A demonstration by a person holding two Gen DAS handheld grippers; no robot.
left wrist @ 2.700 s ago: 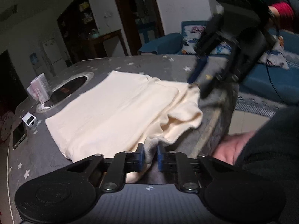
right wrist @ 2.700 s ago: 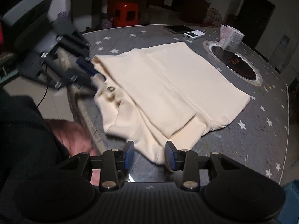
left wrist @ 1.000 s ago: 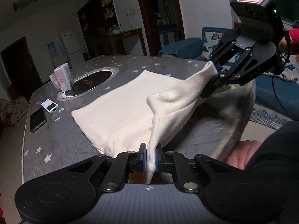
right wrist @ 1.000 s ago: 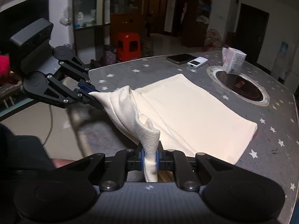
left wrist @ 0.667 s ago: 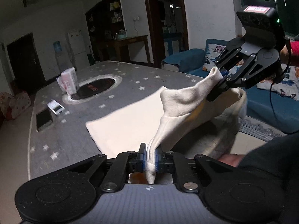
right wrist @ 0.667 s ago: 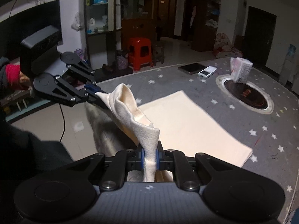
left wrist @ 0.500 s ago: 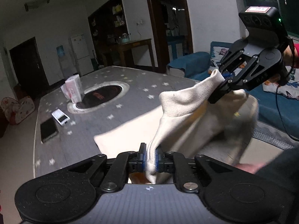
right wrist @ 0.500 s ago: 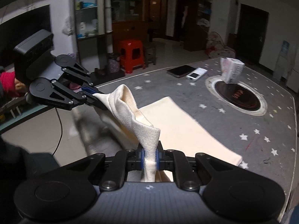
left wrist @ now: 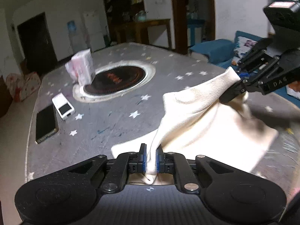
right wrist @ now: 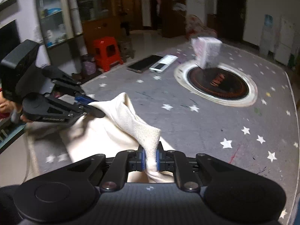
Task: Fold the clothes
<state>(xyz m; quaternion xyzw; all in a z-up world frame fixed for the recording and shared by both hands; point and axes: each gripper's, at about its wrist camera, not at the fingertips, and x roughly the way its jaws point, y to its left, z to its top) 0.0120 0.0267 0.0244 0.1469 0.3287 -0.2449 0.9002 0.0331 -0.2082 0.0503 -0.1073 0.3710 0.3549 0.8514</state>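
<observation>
A cream garment (left wrist: 196,127) is lifted at one edge above the grey star-patterned table (left wrist: 112,120). My left gripper (left wrist: 150,159) is shut on one corner of it. My right gripper (right wrist: 150,159) is shut on the other corner of the garment (right wrist: 112,131). The lifted edge stretches between the two grippers, and the rest of the cloth hangs down and trails on the table beneath them. The right gripper also shows in the left wrist view (left wrist: 238,86), and the left gripper shows in the right wrist view (right wrist: 88,105).
A round black hotplate (left wrist: 116,78) is set in the table's middle, with a tissue pack (left wrist: 80,68) on its rim. A phone (left wrist: 46,122) and a small white device (left wrist: 63,108) lie near the table's edge. A red stool (right wrist: 107,53) stands on the floor beyond.
Both grippers closed on the garment's near corners, lifted them and carried them forward over the table toward the hotplate. The cloth now folds over itself.
</observation>
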